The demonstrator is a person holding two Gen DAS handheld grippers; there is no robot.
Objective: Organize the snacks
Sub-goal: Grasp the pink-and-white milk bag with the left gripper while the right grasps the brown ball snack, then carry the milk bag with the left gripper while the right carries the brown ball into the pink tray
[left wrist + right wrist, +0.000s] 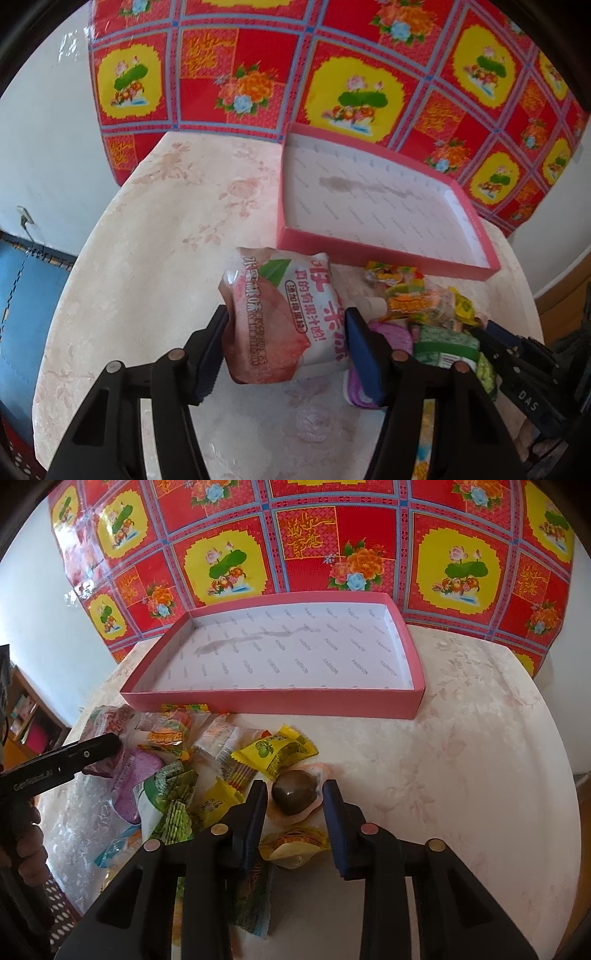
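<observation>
Red patterned sheeting (pixel 306 550) with yellow medallions and flowers hangs behind our round bench (pixel 461 746), which wears a pale cloth with faint pink blossoms. On it, toward the back, sits a shallow pink box (pixel 273 703) with a white printed lining and a greyish stain on its floor; nothing lies inside it.

Our left gripper (pixel 286 332) has a white and pink pouch (pixel 280 314) with red lettering between its jaws. They stand part-way open, with a pad at each side edge of the pouch. We cannot tell whether they already press on it.

Just right of it, the heap of snacks (pixel 192 768) lies in front of the box: yellow wrappers, a green packet, a purple one and clear sachets, overlapping one another.

Our right gripper (pixel 295 797) points steeply down at the right edge of the heap. Its jaws are narrowly apart around a dark round snack (pixel 293 792) in a clear wrapper. A slim gap shows between each pad and the dark ball, though the wrapper's edges reach the pads. A yellow packet (pixel 275 755) lies just beyond it, and another yellow pouch (pixel 295 847) just nearer us.
</observation>
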